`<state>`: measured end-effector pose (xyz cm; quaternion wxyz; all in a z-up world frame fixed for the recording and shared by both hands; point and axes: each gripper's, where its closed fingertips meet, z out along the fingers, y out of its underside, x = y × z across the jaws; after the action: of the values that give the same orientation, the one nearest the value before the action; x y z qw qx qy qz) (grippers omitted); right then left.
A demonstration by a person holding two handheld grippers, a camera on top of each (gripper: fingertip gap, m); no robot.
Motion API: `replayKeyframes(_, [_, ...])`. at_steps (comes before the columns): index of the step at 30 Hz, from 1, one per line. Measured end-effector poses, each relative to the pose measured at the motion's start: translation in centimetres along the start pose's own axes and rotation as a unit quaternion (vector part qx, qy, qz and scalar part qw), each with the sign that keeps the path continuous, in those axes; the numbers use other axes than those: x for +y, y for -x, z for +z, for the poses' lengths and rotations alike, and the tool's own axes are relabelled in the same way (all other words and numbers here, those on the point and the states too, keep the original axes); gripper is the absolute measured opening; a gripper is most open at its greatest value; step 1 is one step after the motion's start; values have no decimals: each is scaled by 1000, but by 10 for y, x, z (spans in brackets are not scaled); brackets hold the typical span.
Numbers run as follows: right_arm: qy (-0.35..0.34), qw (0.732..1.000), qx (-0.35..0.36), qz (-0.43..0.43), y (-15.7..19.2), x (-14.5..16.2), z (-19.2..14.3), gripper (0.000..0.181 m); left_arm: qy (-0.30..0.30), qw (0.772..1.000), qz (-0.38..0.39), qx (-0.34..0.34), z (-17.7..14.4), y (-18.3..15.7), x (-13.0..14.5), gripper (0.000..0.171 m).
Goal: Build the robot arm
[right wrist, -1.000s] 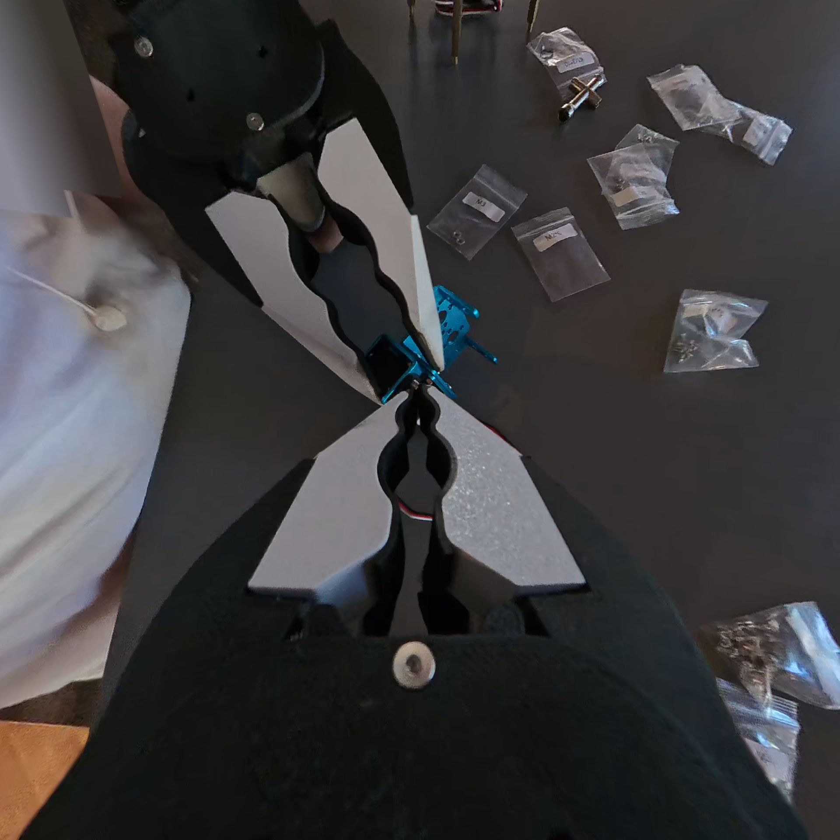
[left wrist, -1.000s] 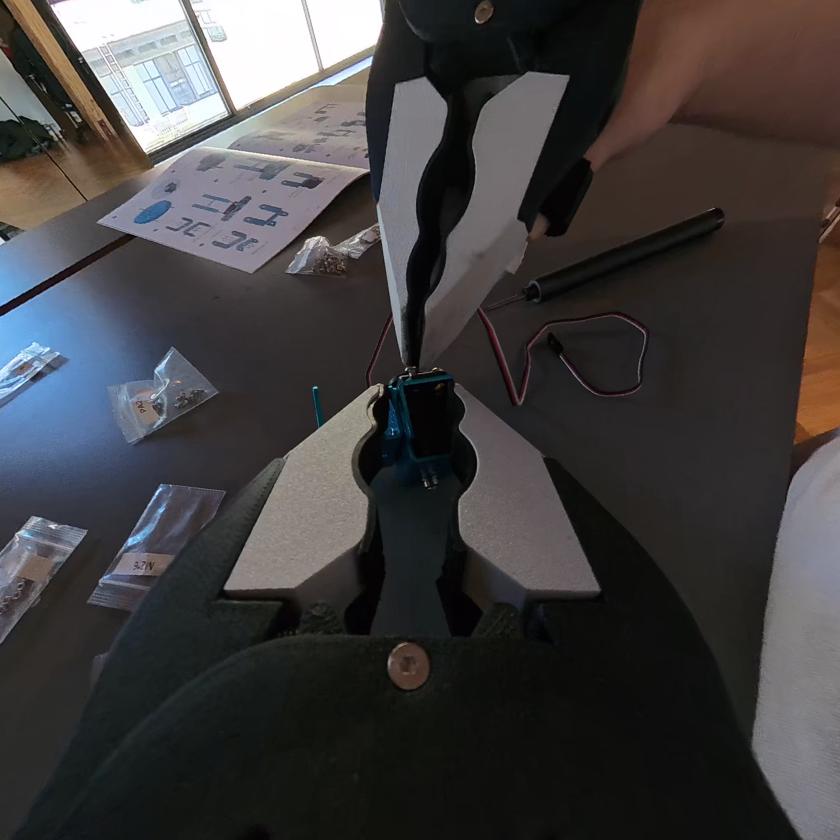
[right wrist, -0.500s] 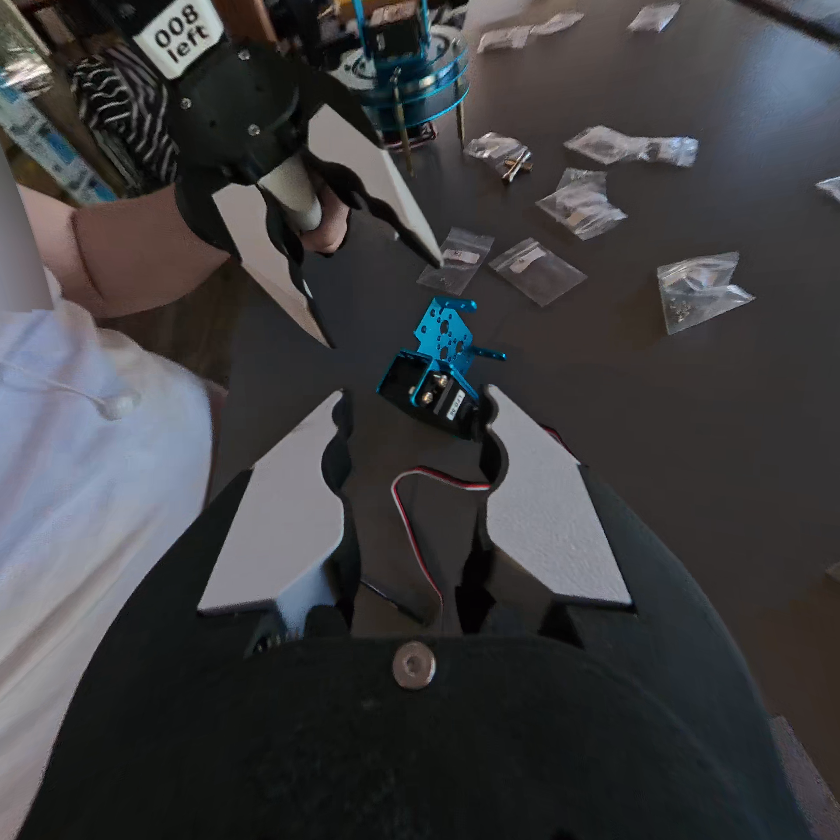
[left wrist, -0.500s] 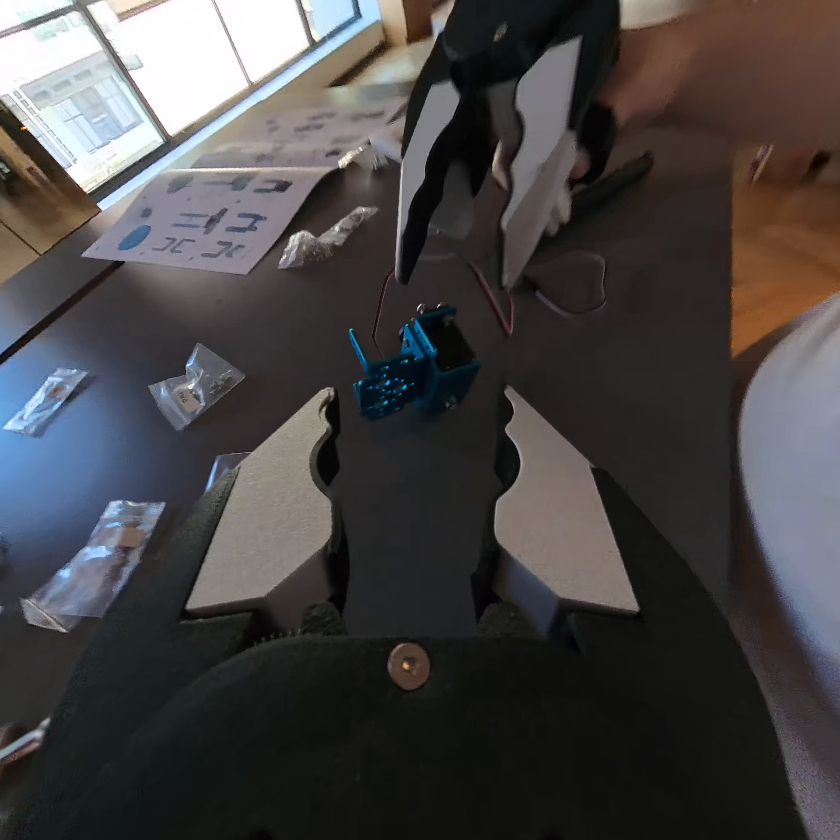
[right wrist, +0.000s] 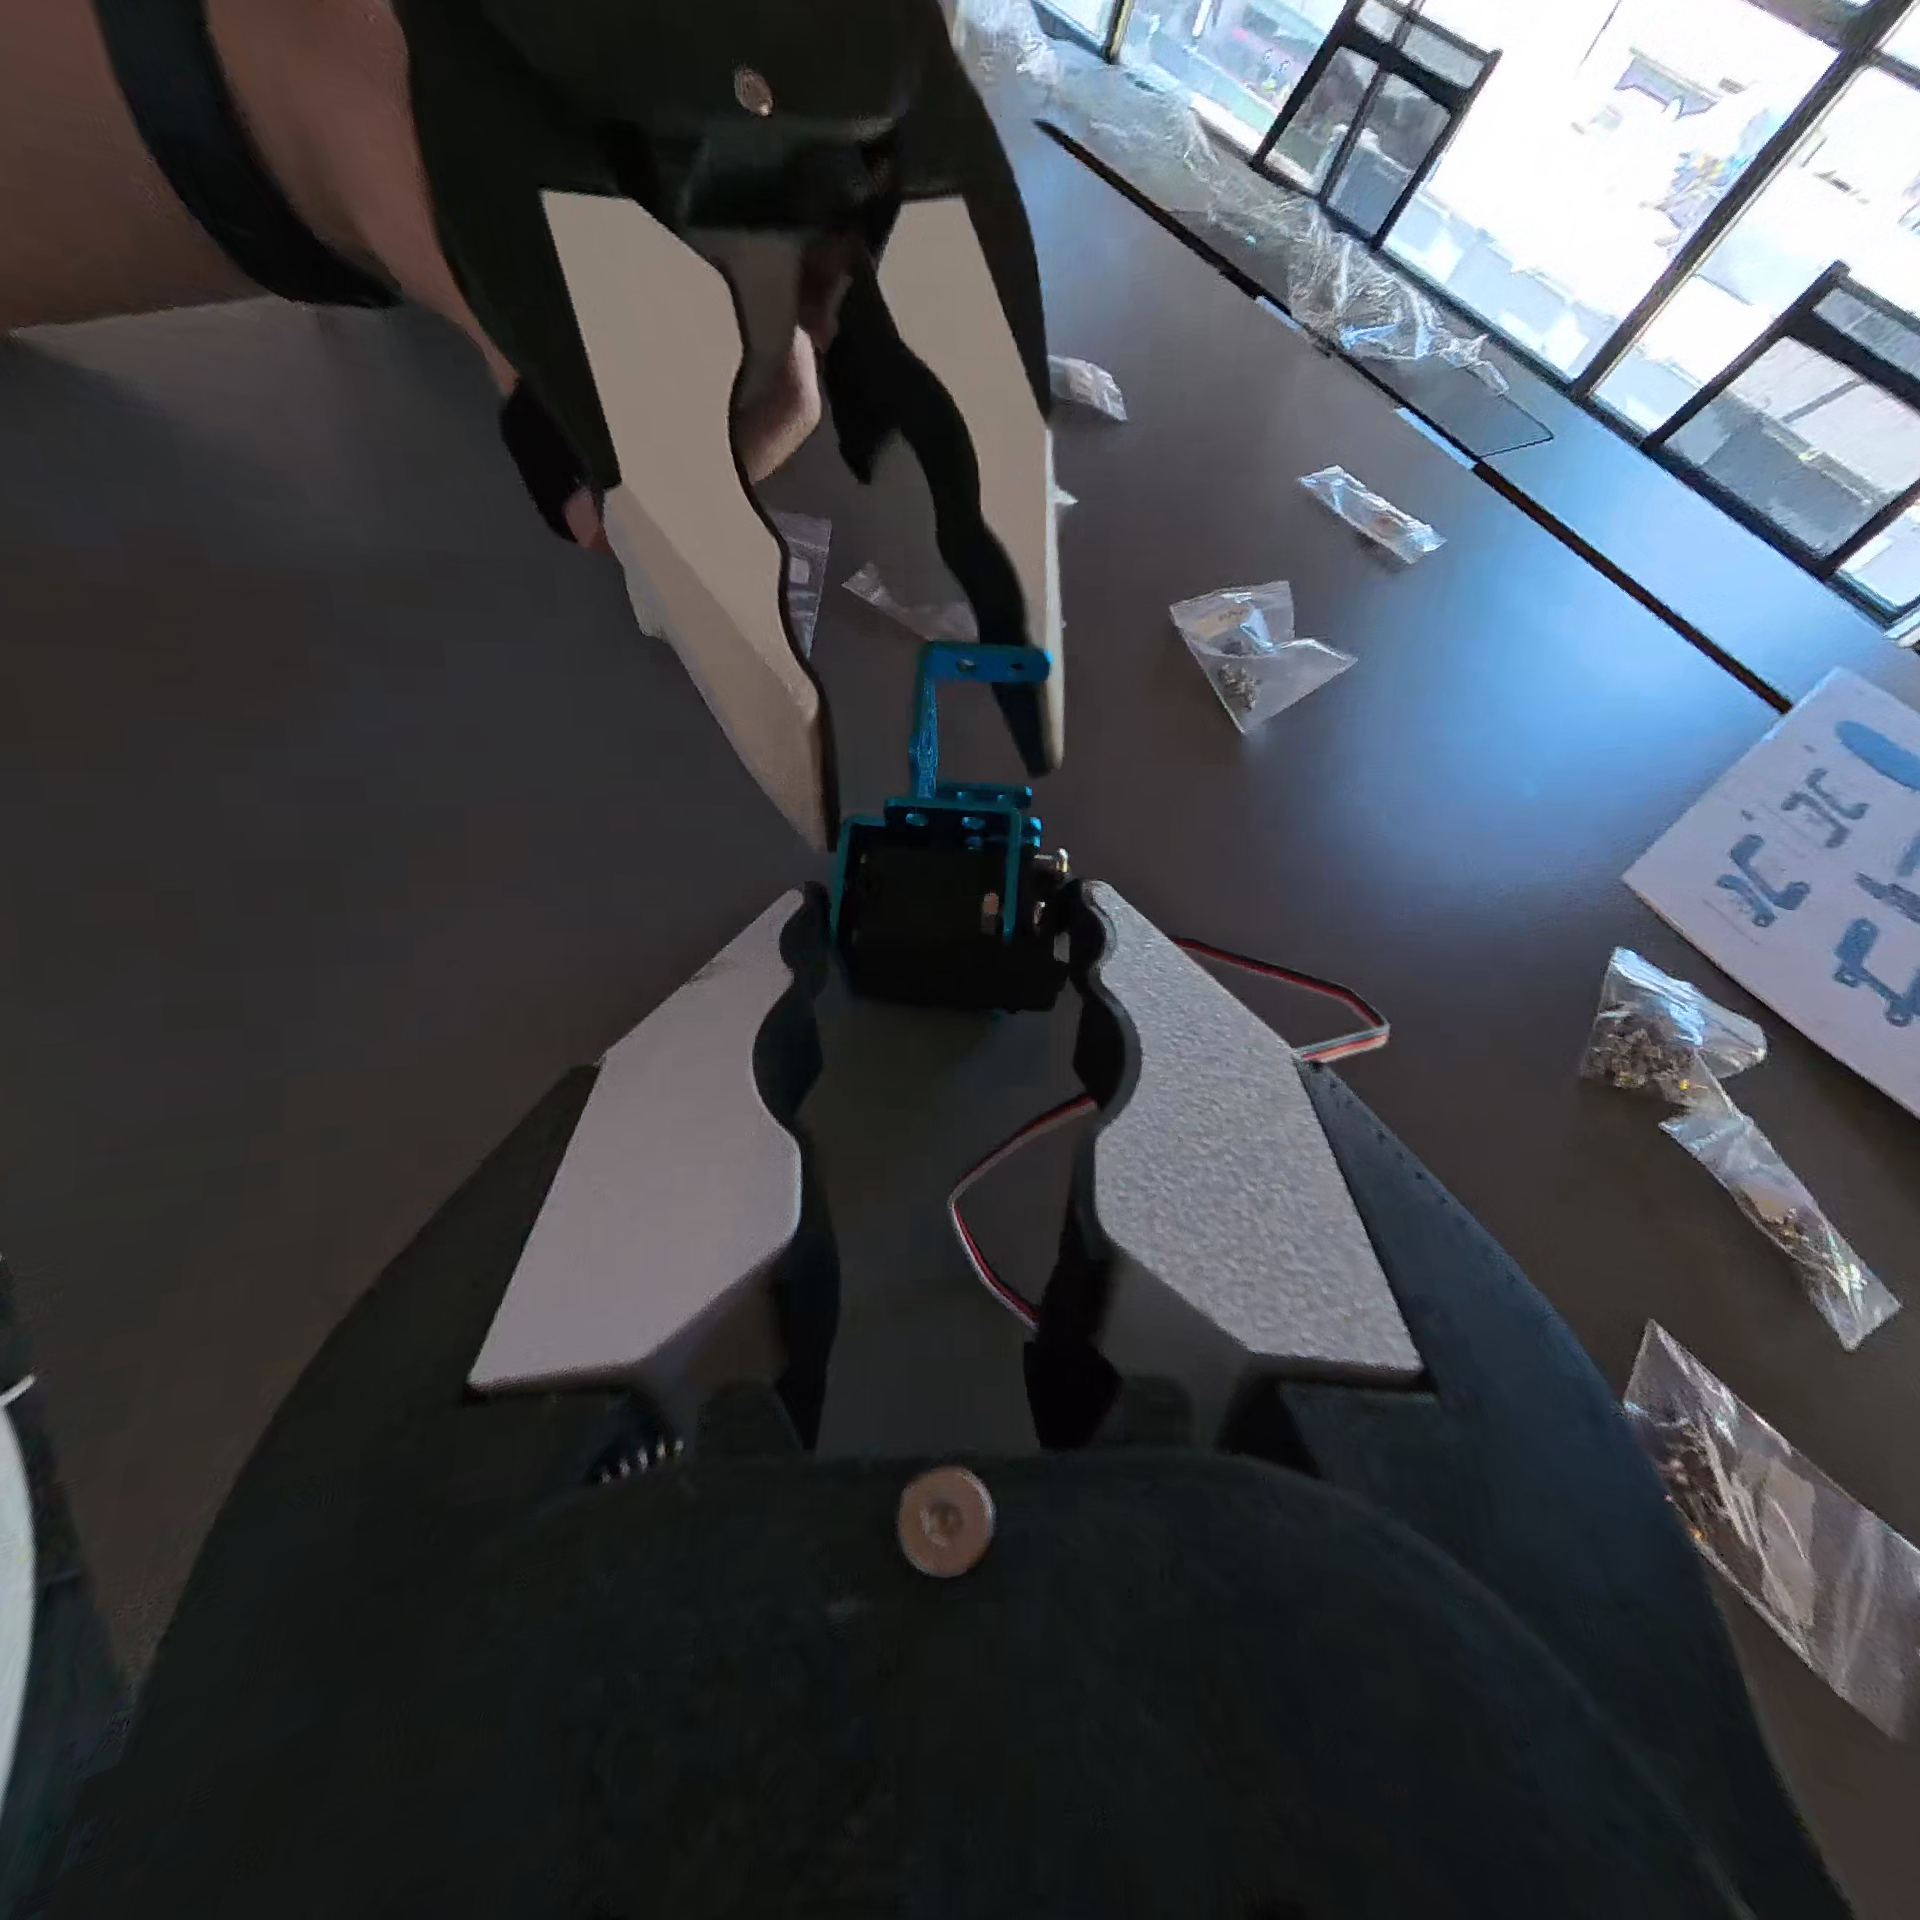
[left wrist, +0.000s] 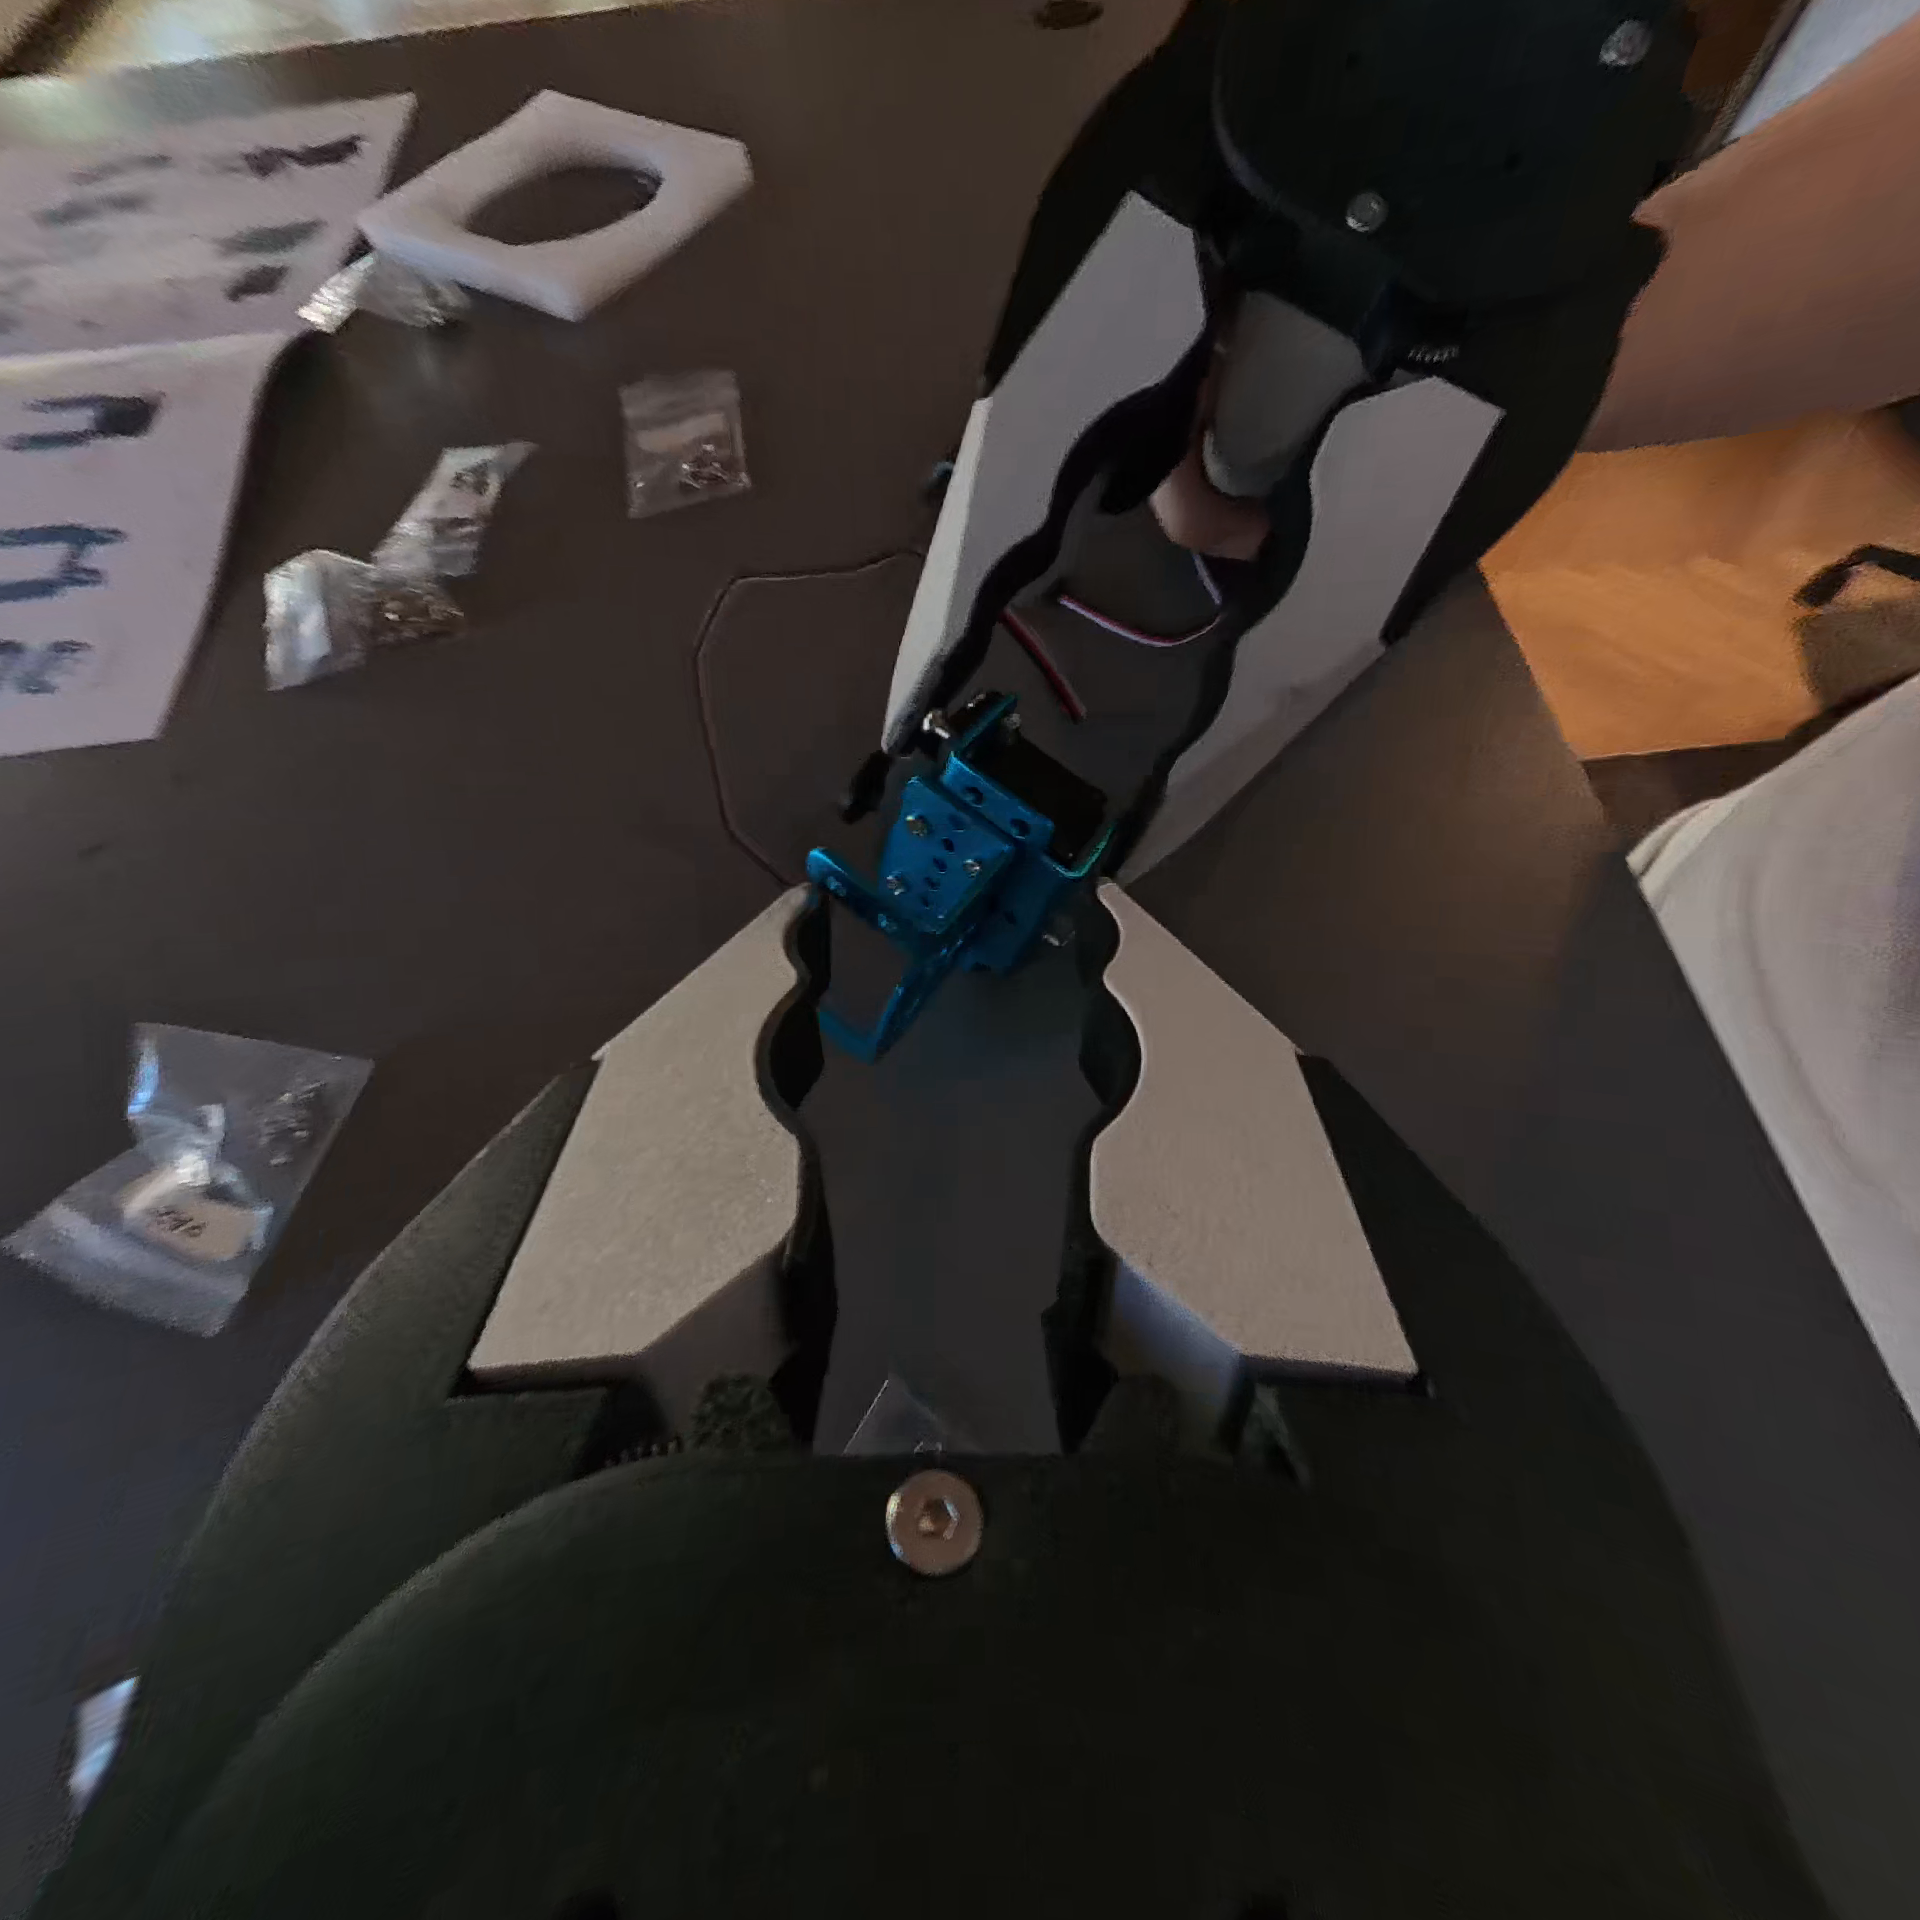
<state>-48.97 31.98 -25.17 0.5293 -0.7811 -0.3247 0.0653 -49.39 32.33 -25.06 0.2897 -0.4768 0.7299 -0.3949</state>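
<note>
Dark matte surface (right wrist: 312, 831) beside bright windows carried the parts. At centre stood a blue perforated metal bracket with a black servo block (right wrist: 951, 914) mounted in it, its red, white and black lead (right wrist: 1288, 1023) trailing toward 4 o'clock. The right gripper (right wrist: 948, 920) stood spread about the servo body, contact uncertain; the left gripper (left wrist: 951, 904) was likewise spread, tips flanking the bracket from 6 o'clock. Judged rigid, light and smooth-sided, the assembly would best be taken across the servo's flat flanks, sparing the lead. Clear plastic bags of small hardware (right wrist: 1257, 639) lay sealed at 2 o'clock; a printed sheet (right wrist: 1808, 862) lay at 3 o'clock.
</note>
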Motion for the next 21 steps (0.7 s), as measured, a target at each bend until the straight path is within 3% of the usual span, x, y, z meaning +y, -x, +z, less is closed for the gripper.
replayKeyframes(2, [-1, 999, -37, 22, -2, 1, -1, 47, -19, 999, -31, 22, 1, -1, -1, 42])
replayKeyframes(4, [-7, 993, -110, 47, -2, 0, -3, 47, -31, 997, -63, 34, 0, -2, 3, 15])
replayKeyframes(7, [-15, 969, -226, 99, -4, -3, -4, 47, -33, 996, -80, 21, -1, 2, 7, 20])
replayKeyframes(11, [10, 943, -311, 114, -11, -4, 3, 47, -52, 993, -104, 17, -6, 6, 3, 10])
replayKeyframes(16, [19, 934, -345, 93, -12, -6, 10, 47, -60, 980, -177, 67, -11, 6, 4, 4])
replayKeyframes(21, [-14, 934, -347, 83, -14, -8, 12, 47, -63, 977, -190, 76, -11, 7, 4, 2])
